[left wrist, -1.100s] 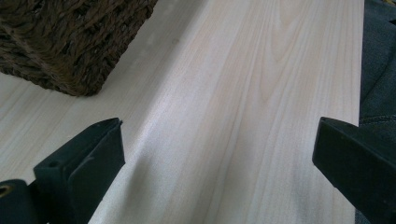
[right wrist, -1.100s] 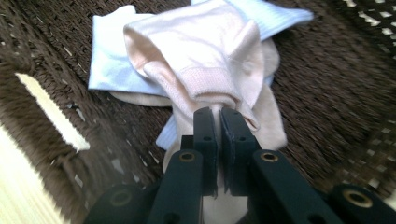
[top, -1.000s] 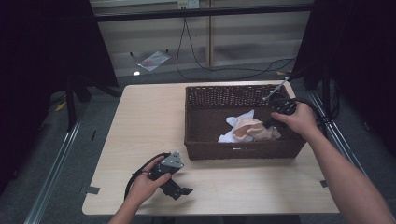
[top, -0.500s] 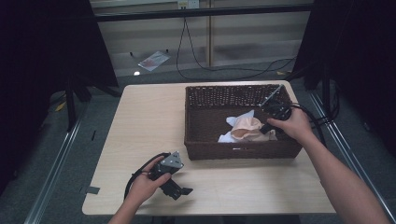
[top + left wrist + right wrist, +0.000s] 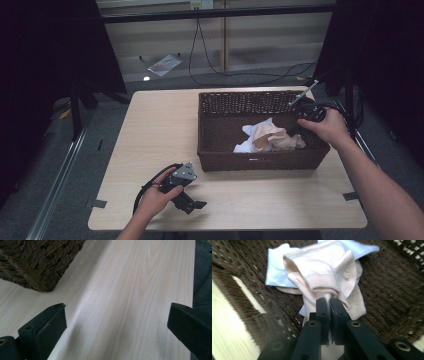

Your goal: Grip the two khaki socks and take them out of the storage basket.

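Peach-coloured knit cloth (image 5: 324, 272), bunched and folded over itself, sits in the dark woven basket (image 5: 215, 150) on top of a pale blue cloth (image 5: 275, 272), towards the basket's right half and near its front wall. The right gripper (image 5: 330, 302) reaches in over the right rim, and its fingers (image 5: 322, 312) are pressed almost together on a fold at the near edge of the peach cloth; a thin tongue of fabric can be seen running down between them, so the pinch looks real but shallow. To lift well from here, I would keep the squeeze firm and raise the hand straight up, slowly, watching whether the blue cloth clings and rides along; if it does, a small shake or pause above the basket should let it drop. The rough wicker could snag loose knit, so the piece is best kept away from the walls until it is above the rim. The left gripper (image 5: 182, 186) lies low on the pale wood surface (image 5: 160, 125) in front of the basket's left corner, fingers (image 5: 45, 325) spread wide with nothing between them, well placed to take the hanging end once the cloth is out.
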The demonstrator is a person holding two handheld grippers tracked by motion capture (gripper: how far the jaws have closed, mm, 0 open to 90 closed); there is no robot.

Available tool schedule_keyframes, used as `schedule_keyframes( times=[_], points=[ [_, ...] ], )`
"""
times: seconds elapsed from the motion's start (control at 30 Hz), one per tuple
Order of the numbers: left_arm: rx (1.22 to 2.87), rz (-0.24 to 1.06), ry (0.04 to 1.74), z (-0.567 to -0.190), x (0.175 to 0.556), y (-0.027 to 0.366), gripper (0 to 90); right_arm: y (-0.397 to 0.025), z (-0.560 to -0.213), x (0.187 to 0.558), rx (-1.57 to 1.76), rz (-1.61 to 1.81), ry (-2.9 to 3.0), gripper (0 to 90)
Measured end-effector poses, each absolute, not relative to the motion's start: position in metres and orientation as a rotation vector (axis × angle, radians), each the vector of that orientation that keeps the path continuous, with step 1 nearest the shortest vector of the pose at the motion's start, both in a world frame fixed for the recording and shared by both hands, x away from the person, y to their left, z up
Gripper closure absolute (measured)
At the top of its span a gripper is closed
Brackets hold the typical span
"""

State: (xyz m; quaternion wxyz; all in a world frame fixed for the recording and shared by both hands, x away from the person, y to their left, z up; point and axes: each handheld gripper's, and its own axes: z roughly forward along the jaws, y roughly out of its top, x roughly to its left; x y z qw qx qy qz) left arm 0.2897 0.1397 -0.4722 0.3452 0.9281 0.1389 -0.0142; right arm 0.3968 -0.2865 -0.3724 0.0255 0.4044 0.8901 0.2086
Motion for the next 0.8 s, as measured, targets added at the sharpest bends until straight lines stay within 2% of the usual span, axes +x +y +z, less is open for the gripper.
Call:
schedule_keyframes(
  times=[0.8],
  points=[
    [2.383, -0.043, 0.364, -0.473, 0.29, 0.14, 1.9, -0.284, -0.315, 0.397, 1.189, 0.639, 2.745, 87.4]
  ],
)
